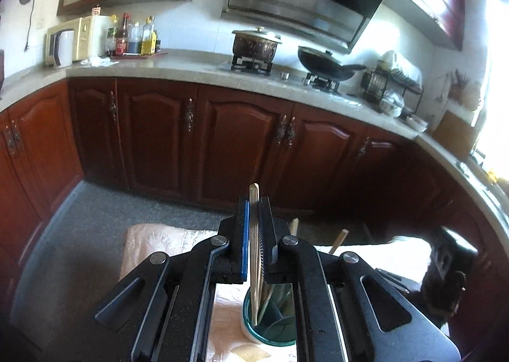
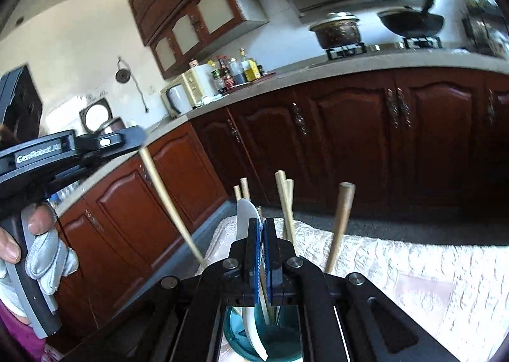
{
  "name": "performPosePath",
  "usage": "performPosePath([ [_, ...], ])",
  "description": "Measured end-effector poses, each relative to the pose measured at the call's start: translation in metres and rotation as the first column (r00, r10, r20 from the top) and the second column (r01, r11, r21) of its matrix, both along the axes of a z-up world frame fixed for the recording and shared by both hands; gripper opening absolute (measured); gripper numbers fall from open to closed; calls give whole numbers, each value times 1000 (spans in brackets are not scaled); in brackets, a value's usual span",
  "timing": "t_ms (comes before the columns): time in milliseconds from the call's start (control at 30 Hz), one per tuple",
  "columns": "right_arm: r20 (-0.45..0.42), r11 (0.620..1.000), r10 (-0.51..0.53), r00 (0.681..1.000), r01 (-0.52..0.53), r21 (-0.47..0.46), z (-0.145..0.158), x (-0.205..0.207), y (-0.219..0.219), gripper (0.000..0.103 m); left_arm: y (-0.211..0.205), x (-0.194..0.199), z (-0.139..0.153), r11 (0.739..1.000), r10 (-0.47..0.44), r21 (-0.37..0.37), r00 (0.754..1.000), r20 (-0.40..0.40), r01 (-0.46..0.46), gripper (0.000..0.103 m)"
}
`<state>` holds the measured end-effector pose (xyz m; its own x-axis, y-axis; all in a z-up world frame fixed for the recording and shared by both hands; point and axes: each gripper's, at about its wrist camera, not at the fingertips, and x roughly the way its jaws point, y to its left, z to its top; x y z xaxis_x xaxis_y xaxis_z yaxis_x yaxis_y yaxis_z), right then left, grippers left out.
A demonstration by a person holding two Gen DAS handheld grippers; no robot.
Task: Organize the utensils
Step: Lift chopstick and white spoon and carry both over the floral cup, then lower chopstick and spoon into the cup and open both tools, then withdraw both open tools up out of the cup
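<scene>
Left wrist view shows the left gripper (image 1: 253,203) clamped mid-shaft on a light, stiff, slippery pale bamboo chopstick (image 1: 254,254) at lower centre, tip inside the teal glass utensil cup (image 1: 254,330), best pinched near its thicker top.

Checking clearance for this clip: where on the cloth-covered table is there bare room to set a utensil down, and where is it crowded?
Bare cloth lies right of the teal cup, beyond the wooden handle. The cup, holding chopsticks and a white spoon, is crowded.
</scene>
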<state>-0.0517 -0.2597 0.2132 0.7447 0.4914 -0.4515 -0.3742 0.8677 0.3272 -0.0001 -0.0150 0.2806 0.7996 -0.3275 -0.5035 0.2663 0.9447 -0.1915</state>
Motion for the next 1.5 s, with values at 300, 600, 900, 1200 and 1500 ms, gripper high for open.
performPosePath([
  [300, -23, 998, 16, 1000, -17, -56, -29, 7, 3, 2, -12, 4, -33, 999, 3, 32, 999, -36, -2, 4],
  [600, -87, 994, 42, 995, -50, -94, -43, -13, -12, 2, -15, -3, -51, 1000, -2, 28, 997, -74, 4, 4],
  [900, -190, 990, 31, 981, -56, -128, -75, -25, -14, 2, -28, -11, -67, 999, -8, 38, 993, -115, 13, 4],
  [1200, -216, 989, 12, 976, -43, -140, -76, -33, -18, 19, -27, -15, -75, 1000, -1, 27, 989, -147, 5, 6],
  [1500, -211, 993, -15, 977, -11, -122, -63, -51, -30, 24, -23, -28, -73, 1000, -5, 10, 988, -153, 7, 41],
])
